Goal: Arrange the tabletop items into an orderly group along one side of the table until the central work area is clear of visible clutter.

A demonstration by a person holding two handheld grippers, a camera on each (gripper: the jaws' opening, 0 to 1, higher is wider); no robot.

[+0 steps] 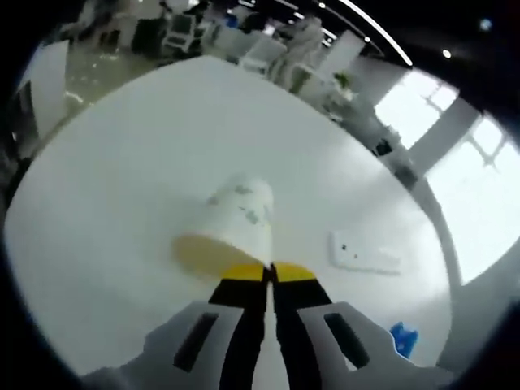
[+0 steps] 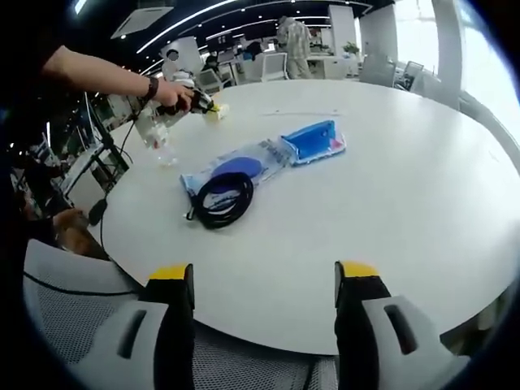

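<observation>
The white paper cup (image 1: 236, 223) lies tipped on the round white tabletop (image 1: 146, 162); we pinch its rim in our left gripper (image 1: 269, 271). Our right gripper (image 2: 264, 280) fingers stand apart, empty, near a coiled black cable (image 2: 221, 197).

- The table (image 1: 122, 203) is plain white, without any pattern
- The paper cup (image 1: 236, 223) is white outside with small grey-green marks, and pale yellow inside its mouth
- The left gripper (image 1: 269, 272) has yellow tips on black jaws, set in light grey housings with black slots
- The right gripper (image 2: 264, 276) has the same yellow tips, black jaws and grey housings
- The flat remote-like slab (image 1: 366, 253) is white with a few dark dots
- The packet (image 2: 313, 140) is bright blue, partly under clear film
- The coiled cable (image 2: 221, 199) is black
- The plastic bottle (image 2: 156, 138) is clear
- The chair mesh (image 2: 65, 301) is grey-white with a black cord across it
</observation>
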